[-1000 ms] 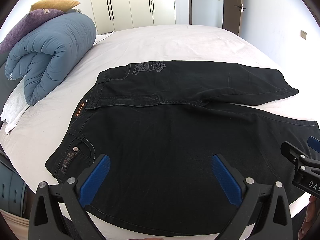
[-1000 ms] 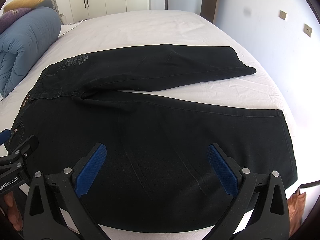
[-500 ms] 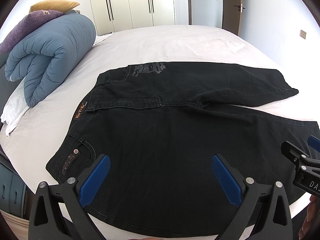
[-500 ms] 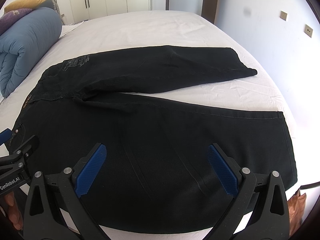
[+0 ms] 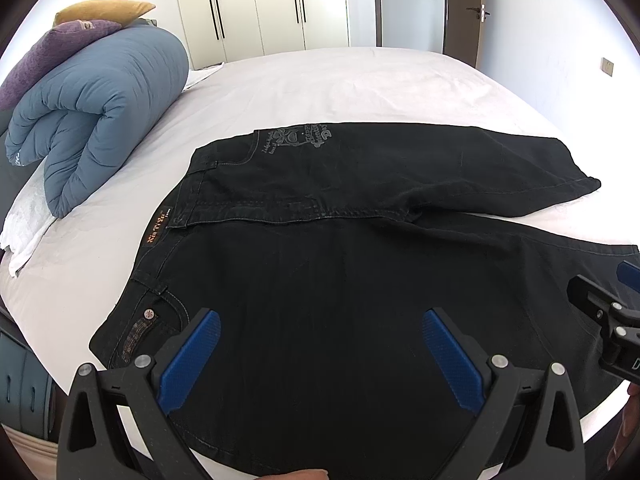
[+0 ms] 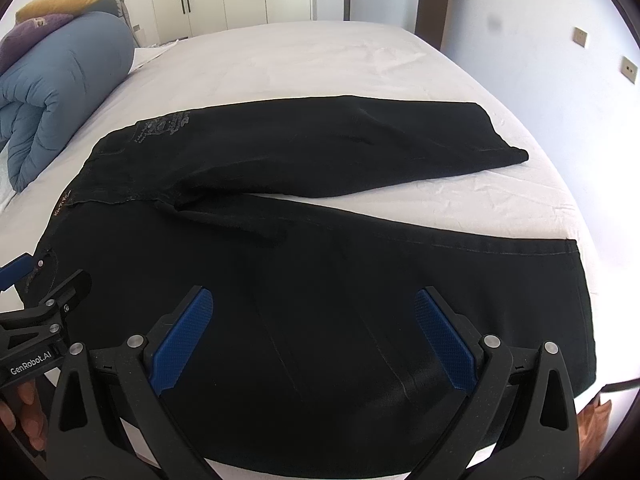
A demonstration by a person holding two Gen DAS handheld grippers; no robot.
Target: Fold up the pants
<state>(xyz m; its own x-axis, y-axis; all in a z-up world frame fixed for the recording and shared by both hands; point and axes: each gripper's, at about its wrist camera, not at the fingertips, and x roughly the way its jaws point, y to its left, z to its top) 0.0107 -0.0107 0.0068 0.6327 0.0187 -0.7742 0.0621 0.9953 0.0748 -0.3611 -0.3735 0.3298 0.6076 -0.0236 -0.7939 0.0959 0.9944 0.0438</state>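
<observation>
- While both tools hover over the near edge of the bed, the black pants lie spread flat on the white sheet, waistband to the left and legs running to the right.
- Seen from the right wrist view, the far leg angles away from the near leg, with a wedge of white sheet showing between them toward the hems.
- On the waistband an orange label shows, and a grey printed design sits on the far hip.
- The left gripper has its blue pads spread wide apart above the cloth near the waist, holding nothing.
- The right gripper likewise stands with its blue pads wide apart, over the thigh of the near leg, empty.
- Each tool appears at the edge of the other's view, side by side and apart.
- A rolled blue duvet lies at the far left of the bed, with a purple cushion and a yellow cushion beyond it.
- White wardrobe doors stand against the far wall.
</observation>
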